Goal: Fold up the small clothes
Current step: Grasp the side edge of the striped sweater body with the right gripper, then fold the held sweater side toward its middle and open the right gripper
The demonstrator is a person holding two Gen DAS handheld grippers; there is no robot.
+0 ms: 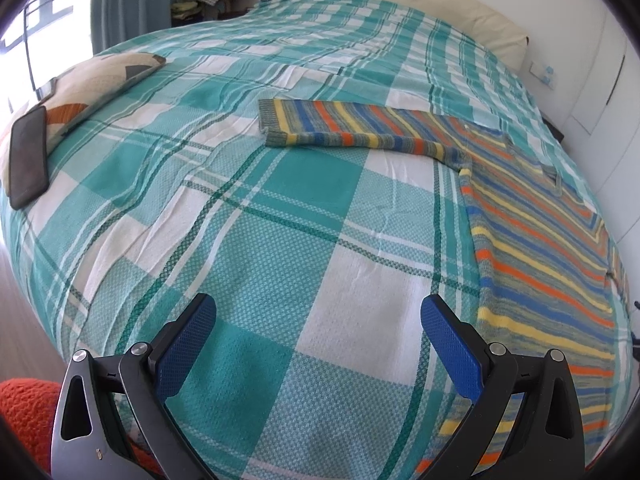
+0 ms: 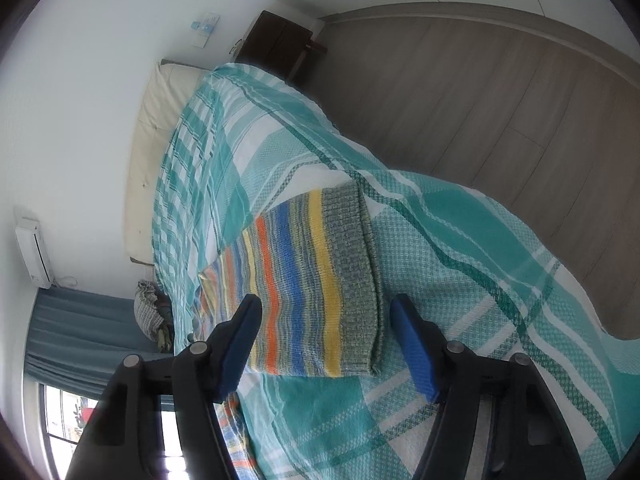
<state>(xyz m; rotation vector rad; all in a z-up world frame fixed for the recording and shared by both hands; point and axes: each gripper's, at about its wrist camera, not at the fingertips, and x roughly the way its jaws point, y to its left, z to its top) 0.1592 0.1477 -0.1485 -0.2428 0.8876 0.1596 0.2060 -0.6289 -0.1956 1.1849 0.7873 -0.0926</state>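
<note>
A small striped knit sweater [image 1: 532, 216] in orange, yellow, blue and grey lies flat on the teal-and-white checked bedspread [image 1: 280, 208]. Its left sleeve stretches out to the left, ending in a grey cuff. My left gripper [image 1: 318, 308] is open and empty above the bedspread, left of the sweater's body. In the right wrist view the right sleeve [image 2: 308, 280] with its grey ribbed cuff lies on the bedspread [image 2: 460, 264]. My right gripper [image 2: 326, 312] is open, its blue pads on either side of the cuff end, just above it.
A patterned cushion [image 1: 92, 84] with a dark phone [image 1: 28, 160] on it lies at the bed's left side. An orange cloth [image 1: 24, 412] is at the lower left. A cream headboard [image 1: 420, 4], a dark nightstand [image 2: 276, 44] and wooden floor [image 2: 500, 100] surround the bed.
</note>
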